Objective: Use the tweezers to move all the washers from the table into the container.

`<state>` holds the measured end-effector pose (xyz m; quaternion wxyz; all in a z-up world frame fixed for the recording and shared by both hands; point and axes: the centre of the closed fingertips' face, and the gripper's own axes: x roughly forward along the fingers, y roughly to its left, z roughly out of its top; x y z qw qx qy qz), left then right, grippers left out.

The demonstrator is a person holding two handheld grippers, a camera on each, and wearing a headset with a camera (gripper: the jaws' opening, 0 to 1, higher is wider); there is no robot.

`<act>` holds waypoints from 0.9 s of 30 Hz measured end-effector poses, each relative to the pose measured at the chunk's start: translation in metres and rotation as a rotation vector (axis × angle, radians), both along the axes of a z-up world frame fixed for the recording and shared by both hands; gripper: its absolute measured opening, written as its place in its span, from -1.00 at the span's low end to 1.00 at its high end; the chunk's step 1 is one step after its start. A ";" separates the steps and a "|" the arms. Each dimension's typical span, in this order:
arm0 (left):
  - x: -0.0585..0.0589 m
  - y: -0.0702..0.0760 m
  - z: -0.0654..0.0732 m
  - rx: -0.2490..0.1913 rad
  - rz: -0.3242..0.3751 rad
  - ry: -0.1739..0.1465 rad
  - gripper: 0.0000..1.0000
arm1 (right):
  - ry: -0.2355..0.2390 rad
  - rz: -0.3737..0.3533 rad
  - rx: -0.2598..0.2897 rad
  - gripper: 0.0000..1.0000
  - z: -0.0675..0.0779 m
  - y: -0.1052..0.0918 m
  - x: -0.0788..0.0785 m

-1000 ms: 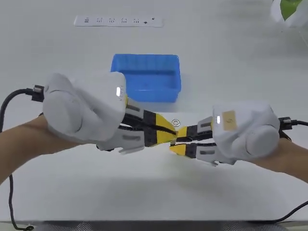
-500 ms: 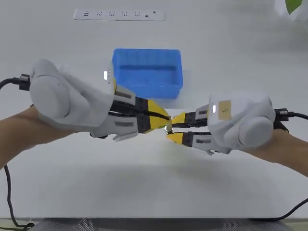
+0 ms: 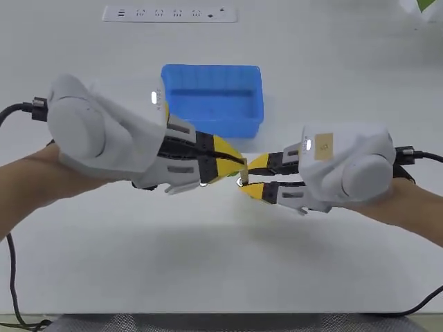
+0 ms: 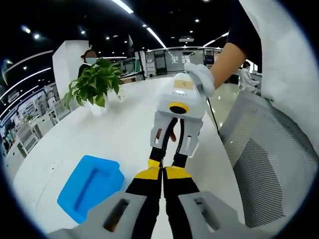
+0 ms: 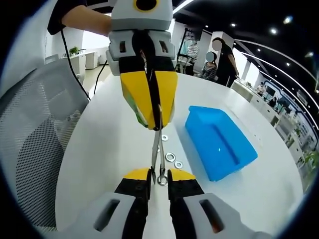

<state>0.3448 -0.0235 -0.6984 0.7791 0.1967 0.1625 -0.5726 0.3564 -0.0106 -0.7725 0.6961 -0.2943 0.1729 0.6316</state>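
My left gripper (image 3: 239,164) is shut on a pair of metal tweezers (image 5: 157,144). In the right gripper view it comes down from the top, and the tweezers run from its yellow jaws to my right gripper (image 5: 159,175). The right gripper (image 3: 248,180) is open, its jaws a little apart on either side of the tweezers' near end. A small ring shows at that end; I cannot tell if it is held. Three washers (image 5: 170,157) lie on the white table beside the tweezers. The blue container (image 3: 212,69) stands just beyond both grippers.
A white power strip (image 3: 169,14) lies at the far edge of the table. A potted plant (image 4: 94,87) stands further along the table. A mesh chair (image 5: 35,129) sits beside the table, and cables trail from both grippers. People stand in the background.
The two grippers' tips stay together in front of the container. A washer that showed between them a second ago is now hidden behind the jaws. The camera has shifted slightly.
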 end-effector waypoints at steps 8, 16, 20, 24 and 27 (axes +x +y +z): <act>0.004 0.000 0.000 0.007 0.001 -0.002 -0.92 | 0.006 -0.005 0.004 -0.71 -0.001 0.001 0.003; 0.003 0.003 0.000 0.013 0.006 -0.003 -0.92 | 0.004 -0.001 0.003 -0.61 -0.002 -0.001 0.003; 0.004 0.005 0.000 0.017 0.012 -0.003 -0.92 | 0.019 -0.003 -0.006 -0.52 -0.004 -0.005 0.002; 0.004 0.004 -0.001 0.019 0.009 -0.002 -0.92 | 0.025 -0.003 -0.011 -0.50 -0.006 -0.007 0.001; 0.005 0.003 -0.001 0.014 0.006 0.002 -0.92 | 0.029 -0.003 -0.010 -0.50 -0.007 -0.008 0.000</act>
